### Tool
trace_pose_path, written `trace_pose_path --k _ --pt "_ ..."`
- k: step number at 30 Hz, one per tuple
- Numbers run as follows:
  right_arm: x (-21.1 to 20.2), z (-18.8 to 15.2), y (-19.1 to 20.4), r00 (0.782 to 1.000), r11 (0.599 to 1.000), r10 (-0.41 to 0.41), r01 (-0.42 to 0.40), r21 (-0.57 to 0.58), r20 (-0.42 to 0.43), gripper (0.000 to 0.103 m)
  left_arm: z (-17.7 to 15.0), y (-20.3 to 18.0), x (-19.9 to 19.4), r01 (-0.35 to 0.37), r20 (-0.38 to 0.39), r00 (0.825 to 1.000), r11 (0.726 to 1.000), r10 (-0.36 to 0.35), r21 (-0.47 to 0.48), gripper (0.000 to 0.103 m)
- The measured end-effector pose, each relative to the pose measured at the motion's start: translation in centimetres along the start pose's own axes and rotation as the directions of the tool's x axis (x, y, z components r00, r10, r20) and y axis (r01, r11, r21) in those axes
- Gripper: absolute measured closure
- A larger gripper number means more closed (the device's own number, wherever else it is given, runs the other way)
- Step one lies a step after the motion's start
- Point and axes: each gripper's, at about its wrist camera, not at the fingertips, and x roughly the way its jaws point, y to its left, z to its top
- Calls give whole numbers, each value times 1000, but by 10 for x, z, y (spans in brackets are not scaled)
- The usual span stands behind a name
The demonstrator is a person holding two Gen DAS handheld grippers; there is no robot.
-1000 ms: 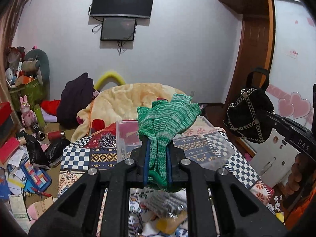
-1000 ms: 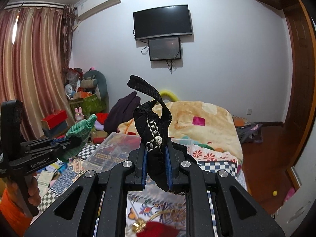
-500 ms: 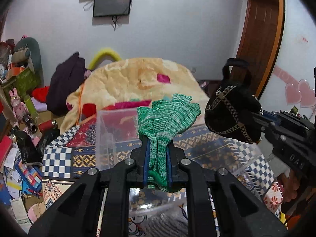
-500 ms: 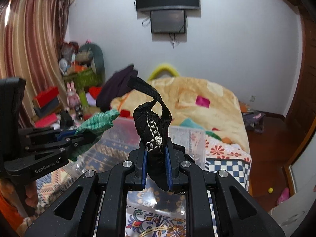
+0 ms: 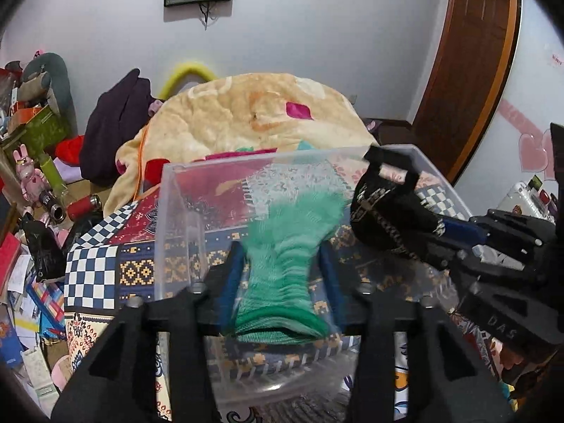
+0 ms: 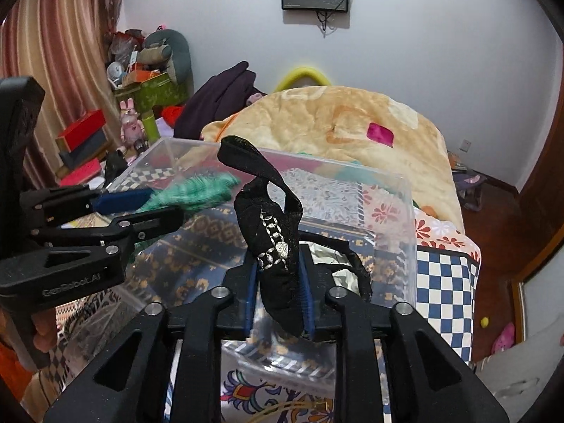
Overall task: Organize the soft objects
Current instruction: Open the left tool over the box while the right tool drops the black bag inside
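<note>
My left gripper (image 5: pixel 282 268) has its jaws spread wide, and the green knit cloth (image 5: pixel 282 275) sits loose and blurred between them, over the clear plastic bin (image 5: pixel 176 232). The green cloth also shows in the right wrist view (image 6: pixel 197 194), at the tip of the left gripper (image 6: pixel 155 208). My right gripper (image 6: pixel 278 289) is shut on a black beaded fabric piece (image 6: pixel 271 232) and holds it above the same bin (image 6: pixel 394 232). In the left wrist view that black piece (image 5: pixel 387 211) hangs over the bin's right side.
The bin stands on a bed with a patterned checkered cover (image 5: pixel 95 275). A beige blanket (image 5: pixel 253 112) lies behind it. Clutter, boxes and a toy rabbit (image 5: pixel 28 176) fill the floor at left. A wooden door (image 5: pixel 465 70) stands at right.
Both grippers have tipped down over the clear bin. The left jaws, shut on the green cloth before, have spread open and the cloth is slipping free. The right still holds the black piece.
</note>
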Motion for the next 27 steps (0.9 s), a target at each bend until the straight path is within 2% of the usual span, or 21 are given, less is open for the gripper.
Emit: trace_pose_path --k 1,4,12,18,21,27 --pt "-2 1 0 1000 1000 2 -2 -4 2 78 1 0 -2 -1 7 1000 1000 1 1 49" --pt "-12 3 -2 1000 1000 9 -9 -5 24 62 2 0 -16 11 32 999 1000 -11 1 46" --pt "-62 5 -5 987 999 30 -35 31 161 32 0 -3 -72 25 141 990 1000 -27 17 23" --pt "-98 -4 -1 970 999 28 -33 18 241 29 -13 -5 -109 48 193 980 999 -51 18 10" --pt "-111 -15 2 962 999 35 -41 17 269 22 -25 -8 -122 43 200 979 998 -51 43 9" --pt "-122 -41 13 963 1000 23 -23 -5 270 21 -56 -9 -138 34 182 982 997 -45 63 8"
